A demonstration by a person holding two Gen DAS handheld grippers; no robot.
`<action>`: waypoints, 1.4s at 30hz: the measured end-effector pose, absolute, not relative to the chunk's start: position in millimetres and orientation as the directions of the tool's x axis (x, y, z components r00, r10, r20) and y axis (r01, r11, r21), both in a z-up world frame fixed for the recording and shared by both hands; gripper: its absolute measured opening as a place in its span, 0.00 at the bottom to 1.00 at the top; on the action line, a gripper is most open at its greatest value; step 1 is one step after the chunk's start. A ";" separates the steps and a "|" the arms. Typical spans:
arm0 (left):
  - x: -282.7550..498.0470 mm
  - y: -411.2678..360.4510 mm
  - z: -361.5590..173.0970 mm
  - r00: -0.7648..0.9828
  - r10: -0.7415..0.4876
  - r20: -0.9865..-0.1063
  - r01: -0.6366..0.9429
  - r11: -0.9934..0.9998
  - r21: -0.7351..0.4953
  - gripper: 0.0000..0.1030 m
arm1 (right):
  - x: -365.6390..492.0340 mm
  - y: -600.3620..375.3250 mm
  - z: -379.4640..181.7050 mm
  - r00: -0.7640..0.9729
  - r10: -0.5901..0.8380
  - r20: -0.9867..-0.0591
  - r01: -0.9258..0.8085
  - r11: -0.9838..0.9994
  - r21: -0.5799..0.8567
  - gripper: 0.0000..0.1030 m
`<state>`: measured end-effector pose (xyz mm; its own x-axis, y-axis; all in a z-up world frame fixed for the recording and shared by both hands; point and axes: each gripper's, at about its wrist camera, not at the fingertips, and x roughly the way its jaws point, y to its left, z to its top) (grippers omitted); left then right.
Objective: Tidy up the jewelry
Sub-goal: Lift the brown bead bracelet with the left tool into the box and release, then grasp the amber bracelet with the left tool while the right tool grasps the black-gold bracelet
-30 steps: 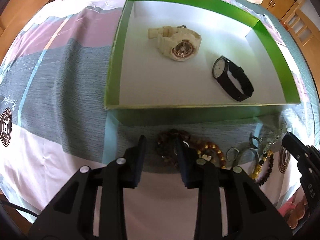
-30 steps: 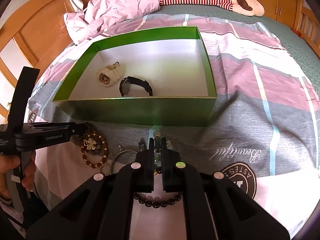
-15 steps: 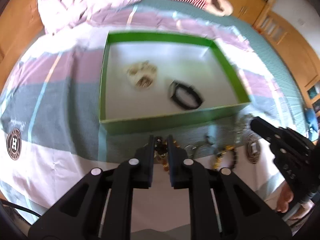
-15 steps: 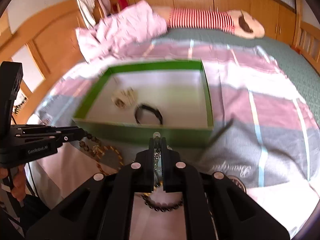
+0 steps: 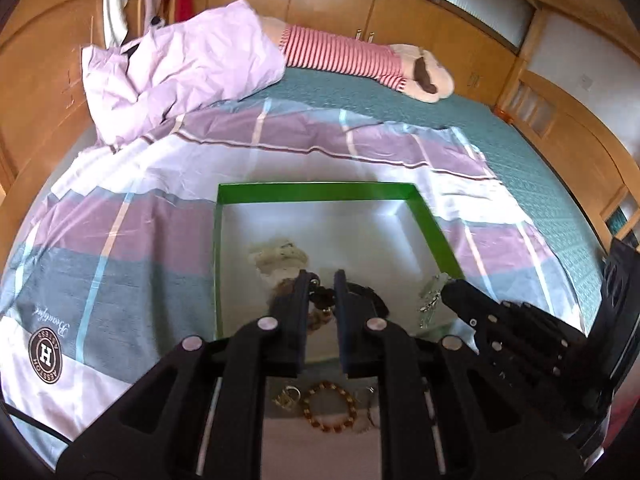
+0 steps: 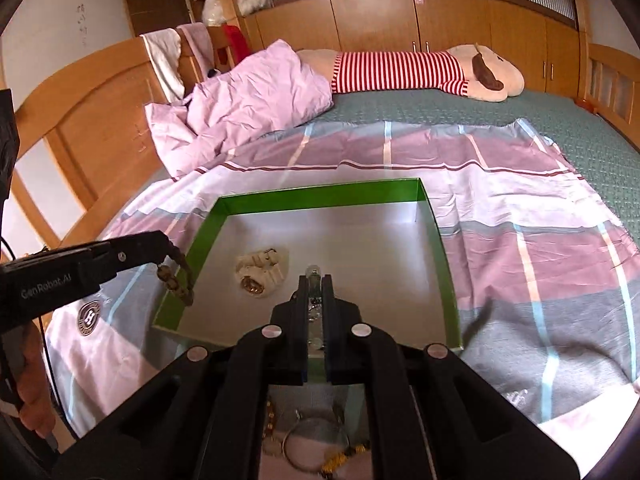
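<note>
Over the green box (image 6: 436, 240), left claw (image 5: 322, 278) grips a brown bead bracelet (image 6: 176, 280); right claw (image 6: 315, 280) pinches seemingly a silver chain (image 5: 430, 300).

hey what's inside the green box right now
On the green box's white floor lies a cream watch. The right gripper covers the floor nearest it, so anything there, such as a second watch, cannot be confirmed from that view.

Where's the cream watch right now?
The cream watch lies inside the green box, on its left half in the right wrist view, just left of the right gripper.
</note>
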<state>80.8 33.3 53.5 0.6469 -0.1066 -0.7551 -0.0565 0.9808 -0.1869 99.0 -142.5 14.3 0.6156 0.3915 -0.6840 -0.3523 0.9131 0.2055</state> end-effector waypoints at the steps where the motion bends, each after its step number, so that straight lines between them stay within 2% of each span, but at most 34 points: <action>1: 84.4 36.0 49.0 0.638 -0.103 -0.763 -0.066 0.980 -0.187 0.12 | 101.5 -140.9 12.0 0.613 0.388 -0.688 -0.350 0.914 0.204 0.06; 3: 90.9 39.8 38.4 0.617 -0.089 -0.782 -0.084 0.981 -0.177 0.13 | 106.2 -139.2 7.7 0.615 0.369 -0.697 -0.334 0.923 0.194 0.07; 5: 95.1 40.9 29.7 0.602 -0.079 -0.795 -0.087 0.983 -0.164 0.13 | 107.2 -142.1 7.1 0.617 0.360 -0.700 -0.318 0.927 0.197 0.27; 6: 95.7 41.3 27.6 0.599 -0.075 -0.797 -0.088 0.983 -0.159 0.13 | 105.8 -144.8 8.7 0.619 0.365 -0.695 -0.316 0.926 0.205 0.42; 7: 94.7 41.4 26.5 0.597 -0.068 -0.799 -0.093 0.984 -0.153 0.14 | 103.9 -146.9 11.3 0.625 0.368 -0.688 -0.315 0.926 0.209 0.47; 11: 84.2 41.5 31.4 0.603 -0.093 -0.793 -0.074 0.982 -0.172 0.29 | 88.2 -158.9 23.4 0.628 0.368 -0.686 -0.335 0.923 0.189 0.47; 15: 59.4 38.7 29.1 0.577 -0.143 -0.804 -0.043 0.978 -0.205 0.29 | 67.6 -178.2 14.6 0.558 0.350 -0.752 -0.340 0.923 0.177 0.47; 19: 37.6 24.3 -4.4 0.467 -0.215 -0.857 0.001 0.970 -0.243 0.29 | 55.1 -188.0 -19.9 0.458 0.282 -0.843 -0.340 0.932 0.127 0.45; 21: 33.4 20.4 -26.1 0.413 -0.194 -0.890 -0.017 0.975 -0.221 0.28 | 51.1 -193.1 -39.8 0.411 0.224 -0.884 -0.329 0.940 0.085 0.42; 25: 29.2 18.7 -57.9 0.346 -0.157 -0.925 -0.075 0.978 -0.194 0.27 | 45.9 -200.9 -61.1 0.354 0.202 -0.913 -0.318 0.944 0.086 0.42; 33: 46.0 18.7 -83.6 0.283 -0.071 -0.957 -0.139 0.984 -0.114 0.34 | 43.0 -197.2 -80.9 0.303 0.207 -0.930 -0.337 0.936 0.099 0.42; 42: 51.6 8.2 -91.9 0.260 -0.038 -0.965 -0.103 0.992 -0.067 0.39 | 39.9 -179.0 -91.0 0.290 0.173 -0.941 -0.373 0.926 0.055 0.42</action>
<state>51.6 8.2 -91.9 0.2597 -0.0378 -0.9649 -0.1032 0.9924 -0.0667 39.9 -179.0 -91.0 0.2902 0.1728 -0.9412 -0.3731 0.9261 0.0550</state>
